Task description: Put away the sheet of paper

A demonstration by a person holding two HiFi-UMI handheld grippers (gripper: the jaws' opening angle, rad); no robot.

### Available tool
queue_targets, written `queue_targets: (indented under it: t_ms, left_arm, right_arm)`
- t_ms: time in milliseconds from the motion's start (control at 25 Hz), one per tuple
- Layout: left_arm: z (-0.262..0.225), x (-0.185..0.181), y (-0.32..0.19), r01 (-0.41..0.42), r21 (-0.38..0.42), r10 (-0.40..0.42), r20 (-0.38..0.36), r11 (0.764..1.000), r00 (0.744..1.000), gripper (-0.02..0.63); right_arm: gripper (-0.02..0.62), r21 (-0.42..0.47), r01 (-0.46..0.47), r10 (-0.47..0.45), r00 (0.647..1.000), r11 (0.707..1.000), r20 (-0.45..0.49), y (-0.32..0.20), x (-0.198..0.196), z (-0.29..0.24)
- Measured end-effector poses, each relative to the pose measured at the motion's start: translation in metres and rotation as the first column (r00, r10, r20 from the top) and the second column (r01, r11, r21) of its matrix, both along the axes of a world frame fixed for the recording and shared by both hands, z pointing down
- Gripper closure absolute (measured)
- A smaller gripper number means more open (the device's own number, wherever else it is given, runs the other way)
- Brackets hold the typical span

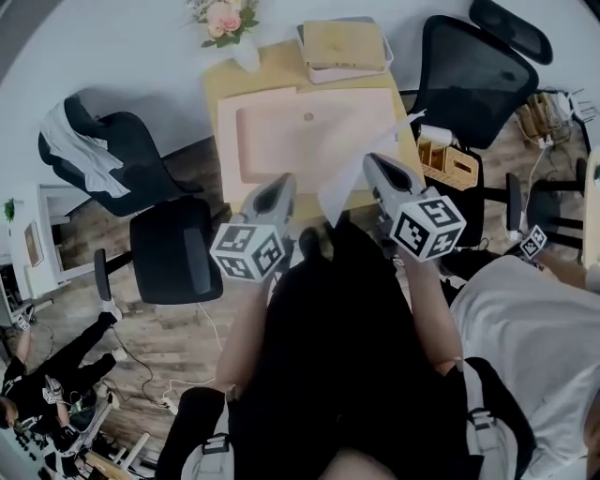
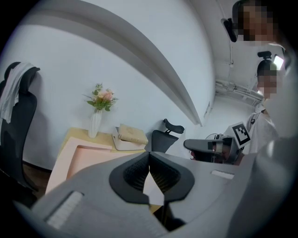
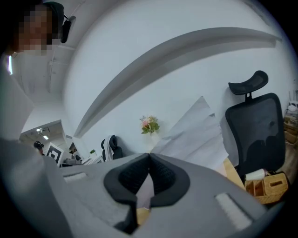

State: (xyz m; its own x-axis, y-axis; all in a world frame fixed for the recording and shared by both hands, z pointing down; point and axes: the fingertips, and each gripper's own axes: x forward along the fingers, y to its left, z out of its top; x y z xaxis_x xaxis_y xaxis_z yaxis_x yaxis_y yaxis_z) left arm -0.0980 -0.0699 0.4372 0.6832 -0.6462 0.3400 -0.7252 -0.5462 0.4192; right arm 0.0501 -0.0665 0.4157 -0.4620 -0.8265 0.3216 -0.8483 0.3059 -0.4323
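your right claw grips the sheet of paper over the pink tray; your left claw, also over the tray, is clenched. paper not yet put away.

This is an office-style workroom. Black mesh office chairs on wheels stand around a small wooden desk against a plain white wall, on a wood-plank floor with loose cables. A vase of flowers and a box of supplies sit close by, and other people work nearby.
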Motion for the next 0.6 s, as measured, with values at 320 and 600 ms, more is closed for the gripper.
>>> queue_targets:
  t_ms: [320, 600]
  left_arm:
    - [-0.014, 0.017, -0.045, 0.072, 0.022, -0.073, 0.031, 0.997, 0.997, 0.597]
    - [-0.008, 0.017, -0.060, 0.167, 0.024, -0.168, 0.060, 0.986, 0.984, 0.597]
  right_arm:
    - [0.592, -0.031, 0.092, -0.091, 0.995, 0.995, 0.030, -0.057, 0.014, 0.015]
    - [0.592, -0.046, 0.221, -0.218, 0.974, 0.974, 0.062, -0.091, -0.001, 0.032]
